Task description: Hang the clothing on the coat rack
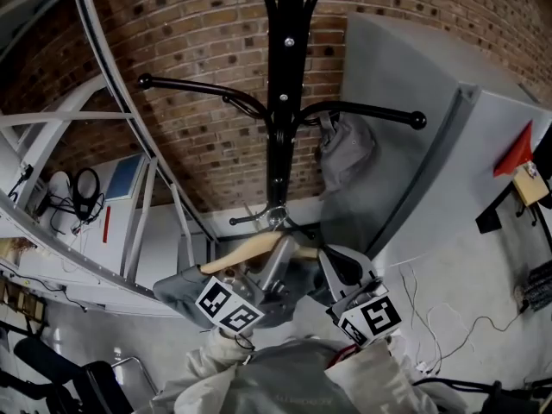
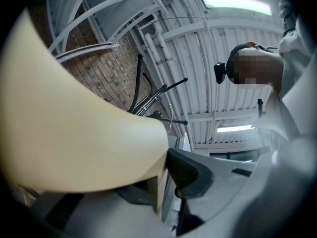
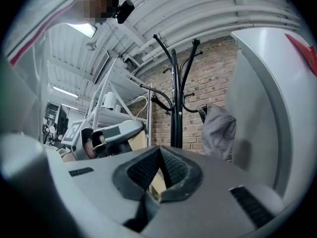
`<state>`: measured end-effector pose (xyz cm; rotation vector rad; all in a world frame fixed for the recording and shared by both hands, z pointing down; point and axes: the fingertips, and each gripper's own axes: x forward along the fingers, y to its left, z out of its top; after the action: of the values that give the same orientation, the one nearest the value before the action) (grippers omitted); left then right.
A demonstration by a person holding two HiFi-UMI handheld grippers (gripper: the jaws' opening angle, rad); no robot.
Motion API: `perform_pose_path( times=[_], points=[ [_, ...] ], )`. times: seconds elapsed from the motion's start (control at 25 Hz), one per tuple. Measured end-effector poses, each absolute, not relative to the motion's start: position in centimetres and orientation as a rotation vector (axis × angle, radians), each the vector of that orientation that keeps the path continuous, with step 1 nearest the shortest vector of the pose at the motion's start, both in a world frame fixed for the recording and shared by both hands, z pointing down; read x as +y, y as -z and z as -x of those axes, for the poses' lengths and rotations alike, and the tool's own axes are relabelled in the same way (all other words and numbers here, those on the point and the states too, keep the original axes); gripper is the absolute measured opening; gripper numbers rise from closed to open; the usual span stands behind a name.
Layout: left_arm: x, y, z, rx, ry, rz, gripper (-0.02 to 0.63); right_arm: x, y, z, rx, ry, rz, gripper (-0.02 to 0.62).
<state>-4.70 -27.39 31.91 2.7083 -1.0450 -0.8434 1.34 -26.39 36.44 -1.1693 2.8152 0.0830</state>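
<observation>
Head view looks steeply down at a brick wall [image 1: 198, 76] with a tall grey panel [image 1: 414, 128] leaning across its right side. A white metal frame [image 1: 129, 197] runs down the left. The black coat rack [image 1: 283, 119] stands against the wall, its curved arms spreading left and right. A grey garment [image 1: 347, 152] hangs from the right-hand arm, close to the pole.

Lower, near the foot of the pole, the clothing [image 1: 177, 285] droops in grey folds from the left end of a pale wooden hanger [image 1: 246, 253]. The hanger's metal hook [image 1: 274, 218] sits just in front of the pole and is on none of the arms.

Left gripper view shows the left tool [image 2: 159, 180] clamped on the hanger, whose broad wood fills the space between the jaws and presses against the dark pad. Right gripper view shows the right tool [image 3: 161, 170] with its ribbed pads drawn together, a sliver of the same pale wood pinched between them. Both tools sit side by side below the hanger.
</observation>
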Motion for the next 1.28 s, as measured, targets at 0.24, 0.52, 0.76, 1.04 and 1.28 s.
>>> perform_pose_path(
  times=[0.24,0.52,0.76,1.04,1.28],
  points=[
    [-28.8,-30.9,4.2,-1.035,0.846,-2.726,0.087,-27.4,-36.2,-1.8,2.822,-0.093,1.141,0.021],
    [-29.7,-29.5,3.3,-1.025,0.862,-2.764,0.087,-28.5,-35.7,-2.7,2.793,-0.082,1.150,0.021],
    [-31.0,-28.6,3.4,-1.038,0.893,-2.767,0.087,-29.6,-35.6,-2.9,2.805,-0.100,1.137,0.021],
    [-32.3,-27.9,3.6,-1.055,0.930,-2.765,0.087,-30.5,-35.5,-3.0,2.809,-0.112,1.130,0.021],
    [-33.6,-27.7,3.7,-1.063,0.939,-2.758,0.087,-31.4,-35.5,-3.0,2.813,-0.119,1.121,0.021]
  ],
)
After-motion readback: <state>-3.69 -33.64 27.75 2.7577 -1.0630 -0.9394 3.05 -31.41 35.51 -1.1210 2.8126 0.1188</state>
